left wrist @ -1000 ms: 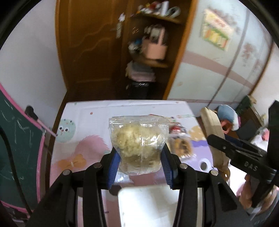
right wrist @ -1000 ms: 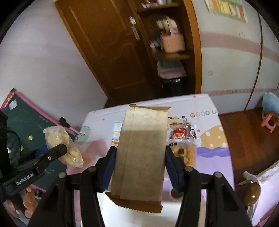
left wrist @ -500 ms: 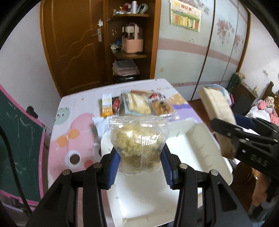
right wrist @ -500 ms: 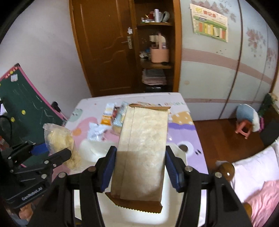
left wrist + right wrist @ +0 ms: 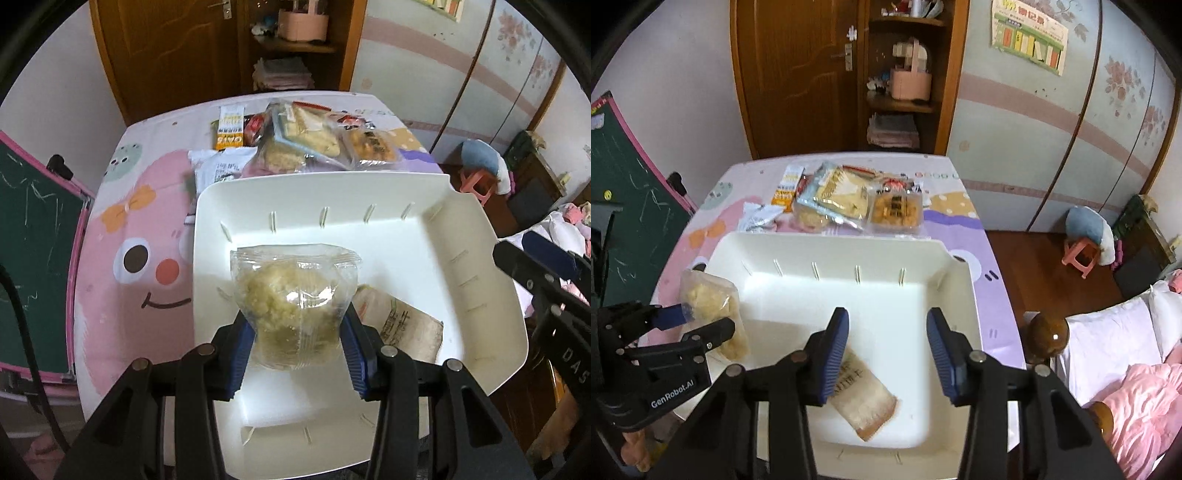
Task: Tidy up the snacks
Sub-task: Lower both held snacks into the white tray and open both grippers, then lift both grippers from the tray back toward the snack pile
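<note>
My left gripper (image 5: pixel 297 354) is shut on a clear bag of pale yellow snack (image 5: pixel 295 295) and holds it over the white bin (image 5: pixel 461 229). The bag also shows in the right wrist view (image 5: pixel 709 310) at the bin's left rim. My right gripper (image 5: pixel 888 354) is open and empty above the bin (image 5: pixel 960 295). A brown paper snack packet (image 5: pixel 864 395) lies flat on the bin's floor below it; it also shows in the left wrist view (image 5: pixel 402 328).
Several snack packets (image 5: pixel 849 199) lie in a pile on the cartoon-print table (image 5: pixel 129 229) beyond the bin. A green chalkboard (image 5: pixel 33 236) leans at the left. A bed (image 5: pixel 1126 354) and a wooden post (image 5: pixel 1047 334) are at the right.
Both grippers have come down over the white bin. My right gripper has opened and let go of the brown packet, which now lies in the bin. The left still holds its bag.
</note>
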A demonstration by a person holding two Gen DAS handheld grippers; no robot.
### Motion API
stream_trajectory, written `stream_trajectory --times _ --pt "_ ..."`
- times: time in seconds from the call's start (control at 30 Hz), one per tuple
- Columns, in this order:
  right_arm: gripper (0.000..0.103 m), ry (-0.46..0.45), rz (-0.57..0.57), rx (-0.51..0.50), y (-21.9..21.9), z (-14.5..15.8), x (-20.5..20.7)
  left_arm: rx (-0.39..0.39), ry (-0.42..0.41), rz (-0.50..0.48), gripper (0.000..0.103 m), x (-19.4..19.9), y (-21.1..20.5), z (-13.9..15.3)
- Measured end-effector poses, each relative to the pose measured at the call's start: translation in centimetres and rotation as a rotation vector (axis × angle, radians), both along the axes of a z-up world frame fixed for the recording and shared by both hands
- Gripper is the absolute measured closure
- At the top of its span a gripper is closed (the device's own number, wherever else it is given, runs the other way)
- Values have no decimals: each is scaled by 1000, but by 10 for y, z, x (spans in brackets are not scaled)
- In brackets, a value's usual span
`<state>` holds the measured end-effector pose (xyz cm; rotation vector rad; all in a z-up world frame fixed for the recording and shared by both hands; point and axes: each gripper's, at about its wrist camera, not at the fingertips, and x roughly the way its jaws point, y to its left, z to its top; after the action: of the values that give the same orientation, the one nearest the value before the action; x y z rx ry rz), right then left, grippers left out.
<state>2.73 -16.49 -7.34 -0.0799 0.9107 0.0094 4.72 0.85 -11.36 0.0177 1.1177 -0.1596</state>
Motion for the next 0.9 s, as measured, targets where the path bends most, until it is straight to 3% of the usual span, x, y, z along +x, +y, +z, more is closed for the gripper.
stream_trajectory --times 0.03,0.07,0.1,0.13,0.9 --pt "59 8 3 -2 1 -2 0 -1 2 5 47 2 -1 1" --pt "59 17 7 -4 4 -4 -1 -9 0 12 28 2 0 2" --pt "59 21 10 1 4 -4 -1 -20 -14 21 14 1 2 5" --pt "59 26 15 9 4 -4 0 -28 -28 24 12 0 2 8" --pt "58 99 22 47 7 -17 4 1 -52 4 12 -7 -5 15"
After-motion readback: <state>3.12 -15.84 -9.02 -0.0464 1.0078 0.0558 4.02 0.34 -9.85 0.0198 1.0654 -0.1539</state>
